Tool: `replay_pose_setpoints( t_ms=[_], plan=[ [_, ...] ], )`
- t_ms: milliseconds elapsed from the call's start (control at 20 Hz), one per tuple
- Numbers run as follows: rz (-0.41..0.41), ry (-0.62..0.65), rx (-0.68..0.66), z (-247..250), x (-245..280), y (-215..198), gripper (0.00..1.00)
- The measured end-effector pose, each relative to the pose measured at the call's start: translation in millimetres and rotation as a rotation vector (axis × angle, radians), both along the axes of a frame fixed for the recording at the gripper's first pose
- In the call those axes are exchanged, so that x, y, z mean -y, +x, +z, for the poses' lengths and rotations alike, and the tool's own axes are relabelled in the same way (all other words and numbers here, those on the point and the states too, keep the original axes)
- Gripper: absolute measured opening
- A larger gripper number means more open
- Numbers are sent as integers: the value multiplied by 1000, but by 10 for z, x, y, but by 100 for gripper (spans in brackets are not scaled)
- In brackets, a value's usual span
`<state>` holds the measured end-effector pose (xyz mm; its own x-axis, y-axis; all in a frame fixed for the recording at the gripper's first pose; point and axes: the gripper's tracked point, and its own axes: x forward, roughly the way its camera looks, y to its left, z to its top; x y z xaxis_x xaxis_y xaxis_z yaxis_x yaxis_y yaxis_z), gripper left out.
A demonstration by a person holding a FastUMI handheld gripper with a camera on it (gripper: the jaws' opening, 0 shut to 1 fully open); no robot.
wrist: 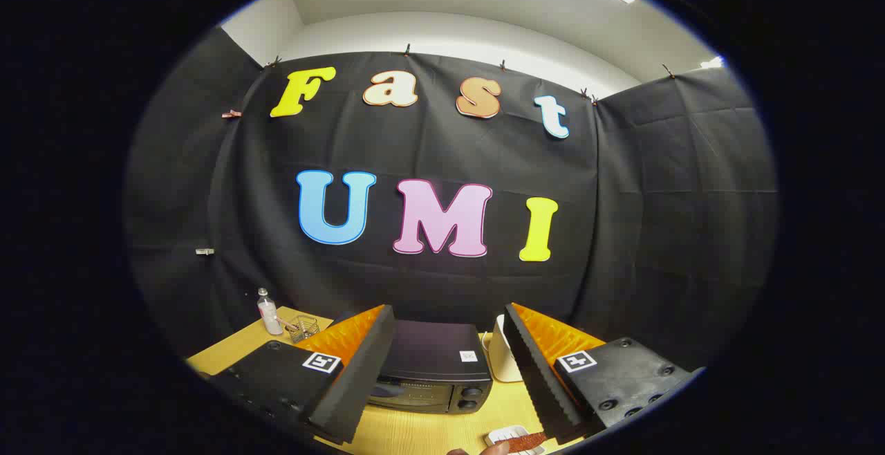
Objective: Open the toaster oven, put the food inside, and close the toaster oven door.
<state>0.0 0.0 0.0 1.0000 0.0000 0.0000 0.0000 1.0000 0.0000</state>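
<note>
Gripper view looks down over a pale wooden tabletop point(429, 434) toward the black toaster oven point(432, 366), which serves as the landmark. Well to the left of the toaster oven, near the cloth wall, stands a small clear bottle point(268, 312) with a pale cap, and just beside it a little wire basket point(303, 328) with thin sticks leaning in it.

The gripper point(453, 372) holds its fingers point(352, 379) wide apart, clamped on nothing; each is a flat dark slab with a ridged foam face and an orange back, fixed to a black block with a square printed marker. The toaster oven sits between and beyond the fingers, a boxy shape with a matte black top carrying a small white sticker, a dark glass door that looks closed, and two round knobs on its right side.

Just to the right of the toaster oven stands a cream-coloured rounded container point(503, 358), partly hidden by the right finger. In front of the toaster oven and to its right lies a small white ribbed tray point(503, 435) with a reddish-brown flat piece of food point(527, 441) on it, a person's fingertip point(494, 449) touching its near end.

Black creased cloth forms the booth's walls, with a white ceiling above.
</note>
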Motion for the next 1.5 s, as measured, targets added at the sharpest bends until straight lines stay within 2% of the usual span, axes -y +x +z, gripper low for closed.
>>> replay_pose_setpoints(
  t_ms=[1500],
  plan=[
    [-13,-16,19,125,-22,-63,97]
  ],
)
